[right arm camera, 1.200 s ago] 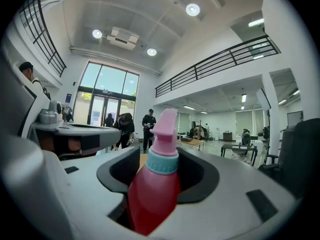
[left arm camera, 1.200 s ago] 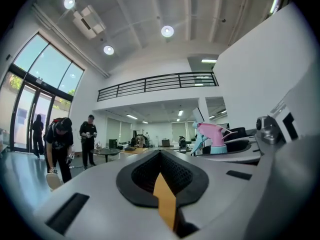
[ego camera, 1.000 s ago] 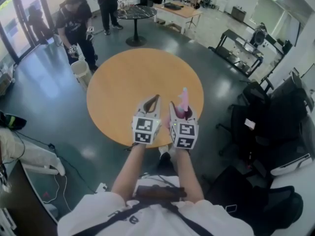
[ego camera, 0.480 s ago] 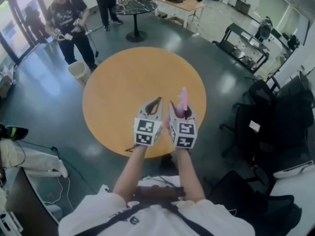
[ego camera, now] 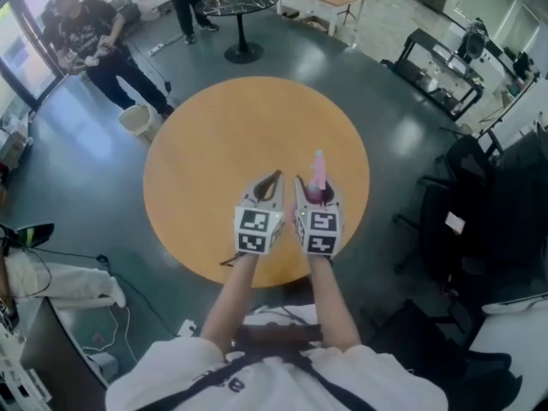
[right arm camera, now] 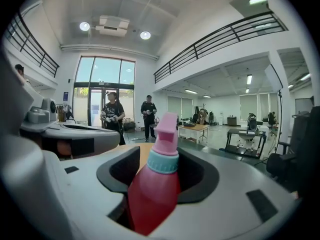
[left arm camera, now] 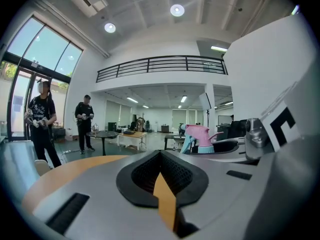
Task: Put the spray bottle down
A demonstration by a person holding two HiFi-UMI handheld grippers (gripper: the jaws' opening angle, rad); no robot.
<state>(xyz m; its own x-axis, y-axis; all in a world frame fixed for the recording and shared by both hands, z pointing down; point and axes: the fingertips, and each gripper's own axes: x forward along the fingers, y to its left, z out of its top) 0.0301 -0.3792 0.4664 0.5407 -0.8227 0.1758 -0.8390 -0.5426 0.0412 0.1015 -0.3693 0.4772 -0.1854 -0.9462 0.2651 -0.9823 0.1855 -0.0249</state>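
- Head view: the right gripper (ego camera: 313,197) is clamped on the upright pink spray bottle (ego camera: 318,169), over the near side of the round table (ego camera: 214,135).
- The left gripper (ego camera: 268,183), jaws together, holds nothing.
- Step in hand, as judged: carrying. The next move calls for seating the base on the tabletop, then releasing.

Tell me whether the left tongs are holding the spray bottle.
No, the pink spray bottle is clamped in the right tongs; the left tongs hold nothing.

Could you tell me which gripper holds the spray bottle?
The right gripper: the pink spray bottle stands between its fingers; the left gripper is empty.
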